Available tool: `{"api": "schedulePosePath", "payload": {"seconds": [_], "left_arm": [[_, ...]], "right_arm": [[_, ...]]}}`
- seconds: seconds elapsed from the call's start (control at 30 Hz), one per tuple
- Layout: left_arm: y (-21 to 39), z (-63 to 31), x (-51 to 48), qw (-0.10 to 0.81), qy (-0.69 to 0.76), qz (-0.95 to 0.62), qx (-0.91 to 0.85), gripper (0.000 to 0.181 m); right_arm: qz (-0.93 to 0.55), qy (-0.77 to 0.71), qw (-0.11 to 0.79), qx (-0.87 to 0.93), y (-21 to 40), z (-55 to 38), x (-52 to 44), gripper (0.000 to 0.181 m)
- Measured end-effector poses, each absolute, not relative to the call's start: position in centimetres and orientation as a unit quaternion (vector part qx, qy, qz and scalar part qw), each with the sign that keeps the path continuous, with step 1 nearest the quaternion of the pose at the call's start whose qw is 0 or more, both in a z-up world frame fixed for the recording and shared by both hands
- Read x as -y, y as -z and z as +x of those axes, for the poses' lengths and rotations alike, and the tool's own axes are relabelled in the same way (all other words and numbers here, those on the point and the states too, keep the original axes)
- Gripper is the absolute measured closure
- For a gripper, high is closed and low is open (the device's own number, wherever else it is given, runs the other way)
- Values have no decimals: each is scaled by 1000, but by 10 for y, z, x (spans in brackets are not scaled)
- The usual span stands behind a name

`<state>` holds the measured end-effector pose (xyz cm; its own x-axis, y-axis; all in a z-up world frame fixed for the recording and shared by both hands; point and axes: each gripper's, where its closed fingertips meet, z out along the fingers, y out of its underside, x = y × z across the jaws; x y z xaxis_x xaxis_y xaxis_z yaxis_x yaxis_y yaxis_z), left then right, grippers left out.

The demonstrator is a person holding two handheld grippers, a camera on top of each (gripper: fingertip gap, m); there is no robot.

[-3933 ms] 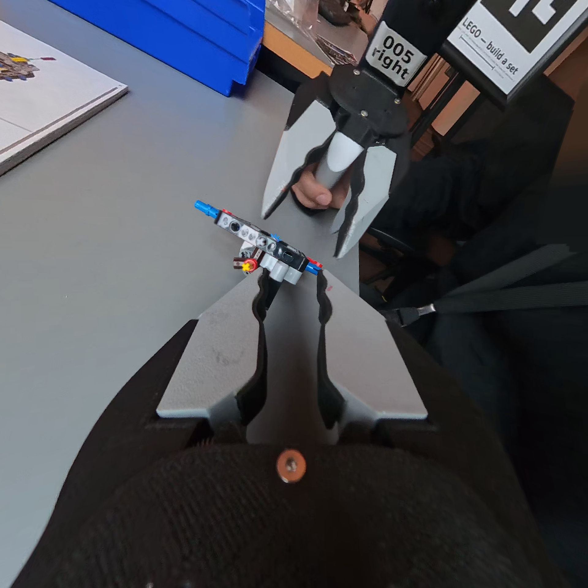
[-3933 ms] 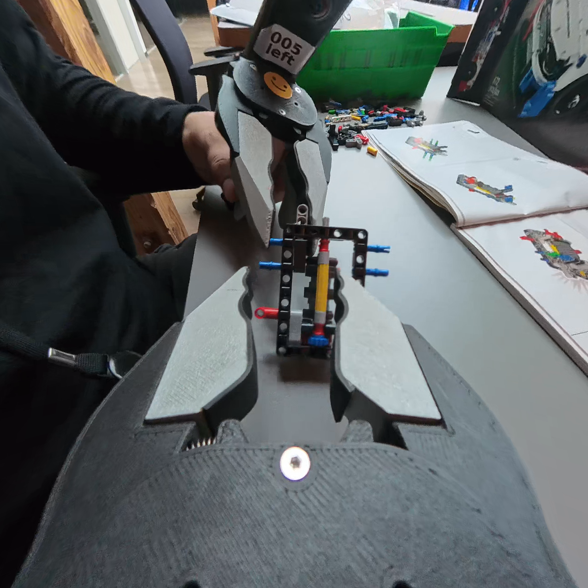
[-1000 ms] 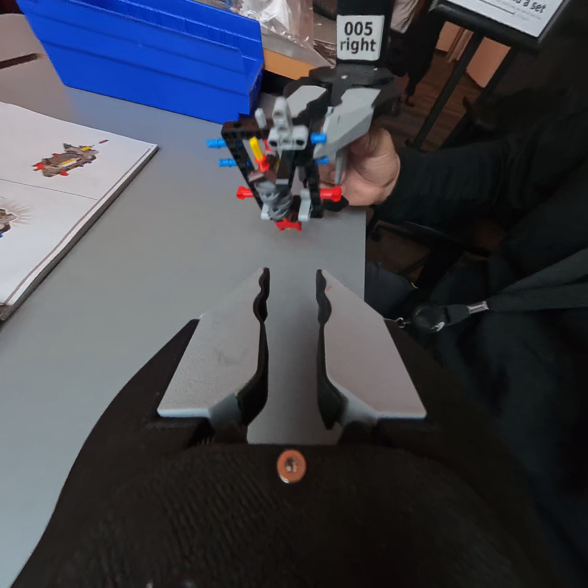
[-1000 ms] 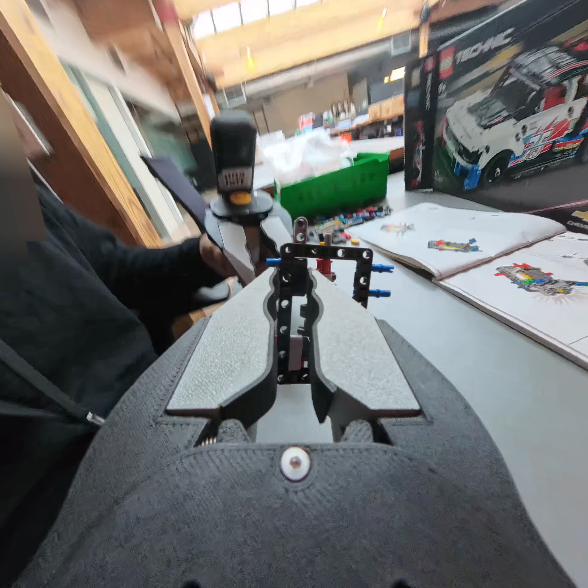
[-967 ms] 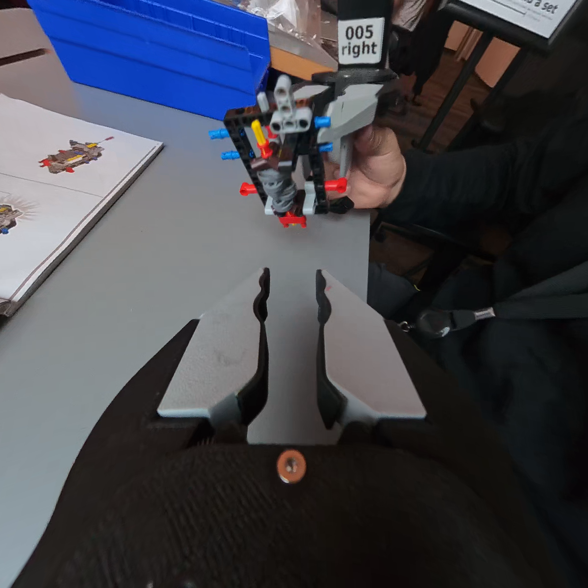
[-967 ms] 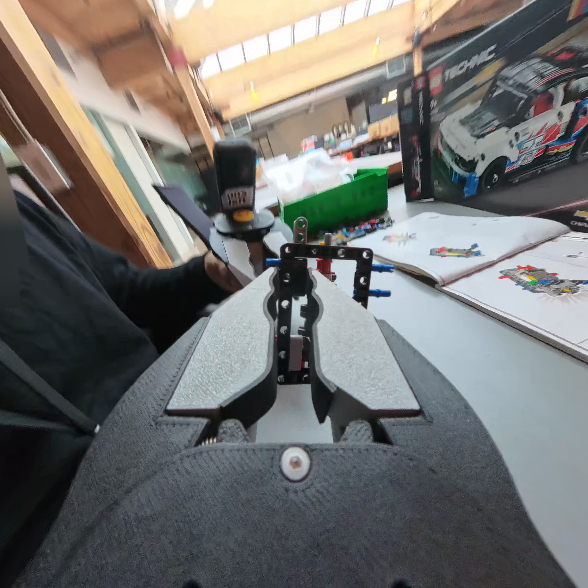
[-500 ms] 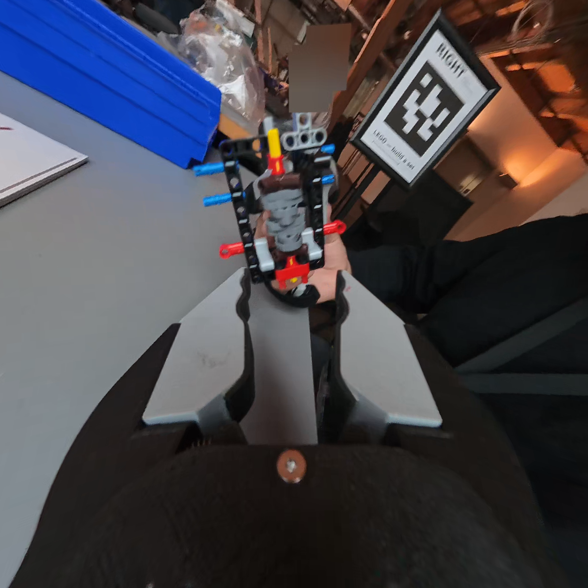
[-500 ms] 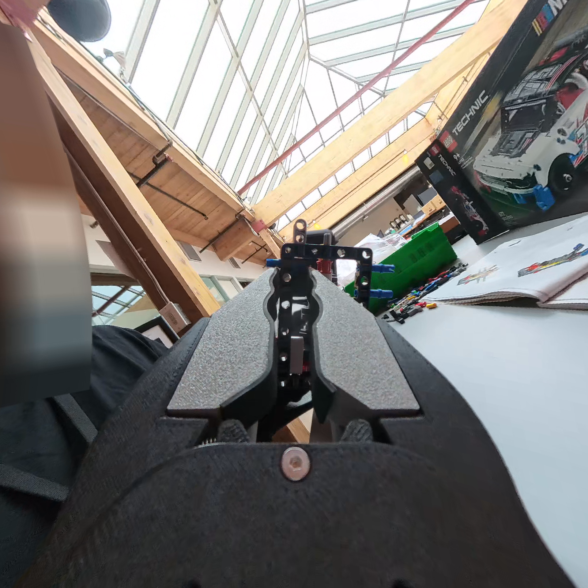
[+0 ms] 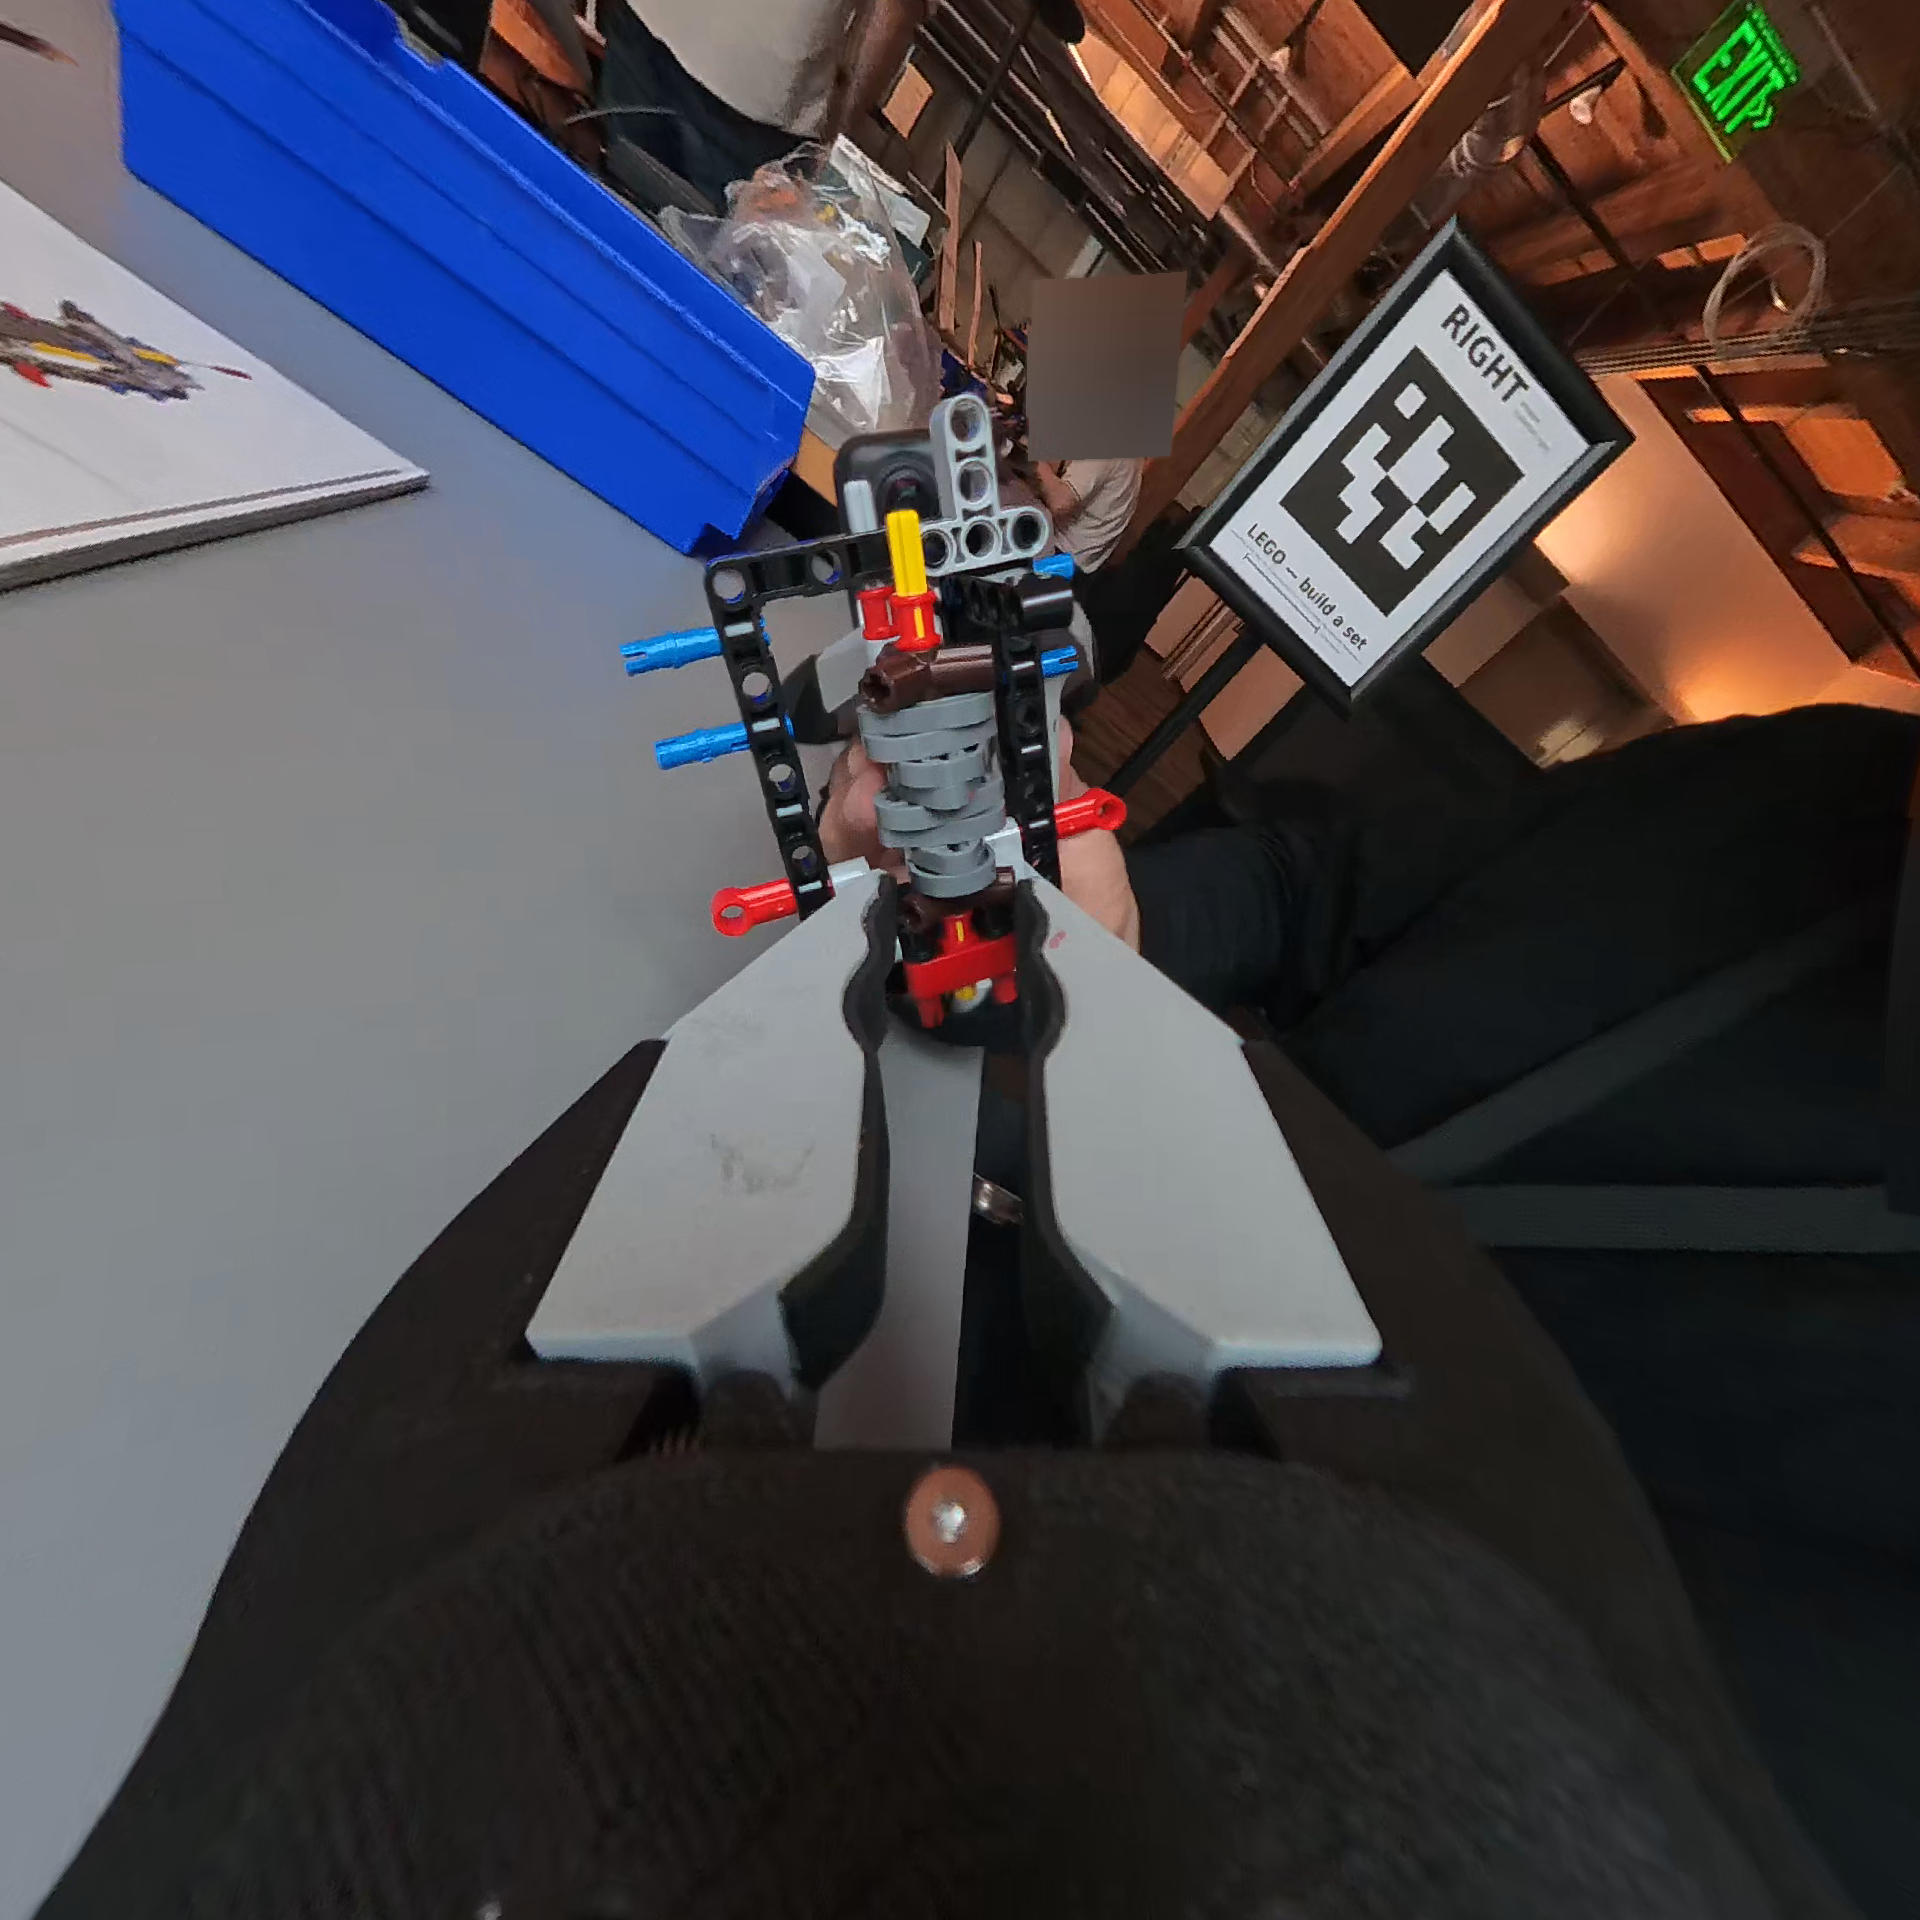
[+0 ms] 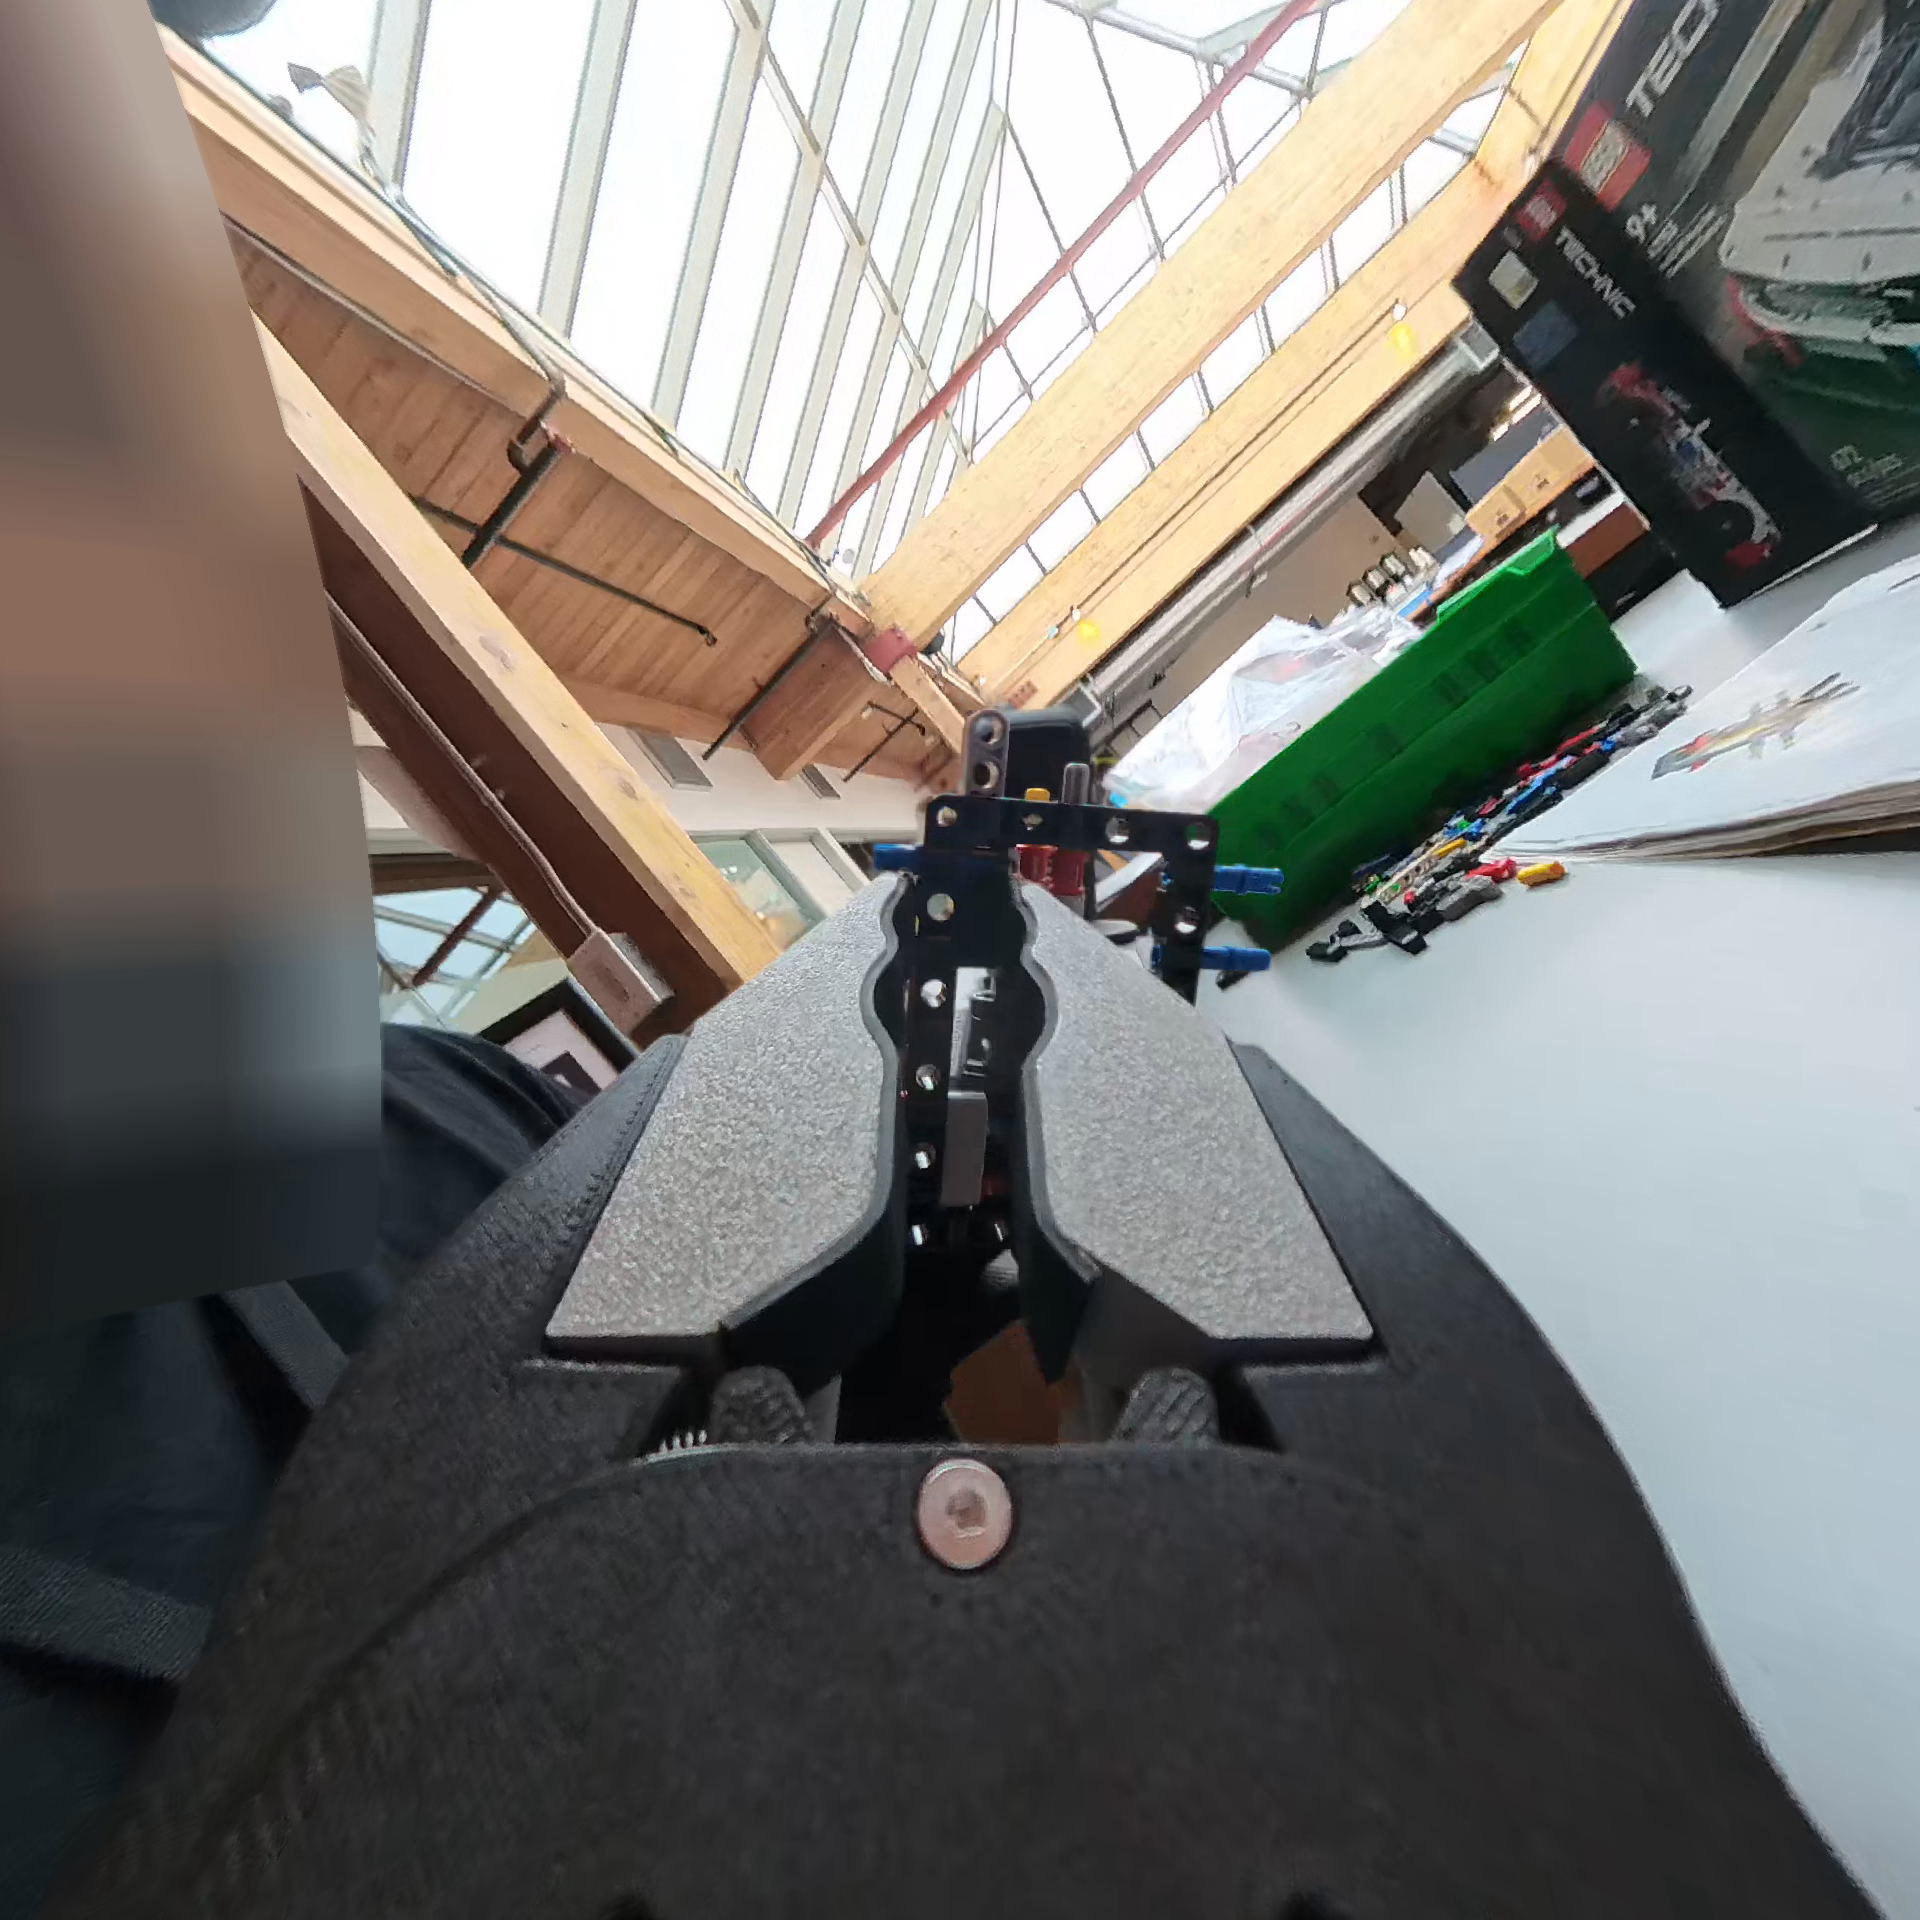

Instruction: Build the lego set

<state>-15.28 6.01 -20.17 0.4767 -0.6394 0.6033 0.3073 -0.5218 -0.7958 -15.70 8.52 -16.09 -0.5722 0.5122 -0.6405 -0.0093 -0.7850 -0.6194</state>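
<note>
Since a second ago the left gripper (image 9: 951, 951) has advanced and narrowed onto the red lower end of the lego frame (image 9: 914, 727), held aloft above the table (image 9: 312, 831) by the clamped right gripper (image 10: 961, 997), suggesting a two-handed adjustment.

Lego assembly (image 9: 914, 727): black frame, blue and red pins, yellow axle at 12 o'clock, grey stacked core, brown connectors. Blue bin (image 9: 468, 270) at 10 o'clock. Sign (image 9: 1403, 488) white, black blocky pattern. Green bin (image 10: 1434, 717) at 2 o'clock; table (image 9: 260, 831) grey.
</note>
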Motion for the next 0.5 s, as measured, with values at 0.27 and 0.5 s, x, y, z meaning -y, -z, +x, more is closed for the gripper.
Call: {"api": "schedulePosePath", "payload": {"seconds": [0.27,0.5], "left_arm": [[212,-187,-49,469,462,-746,-102,161],[222,-188,-49,458,442,-764,-108,161]], "right_arm": [[-476,-795,137,349,181,-185,-77,168],[-485,-779,126,377,189,-189,-74,168]]}}
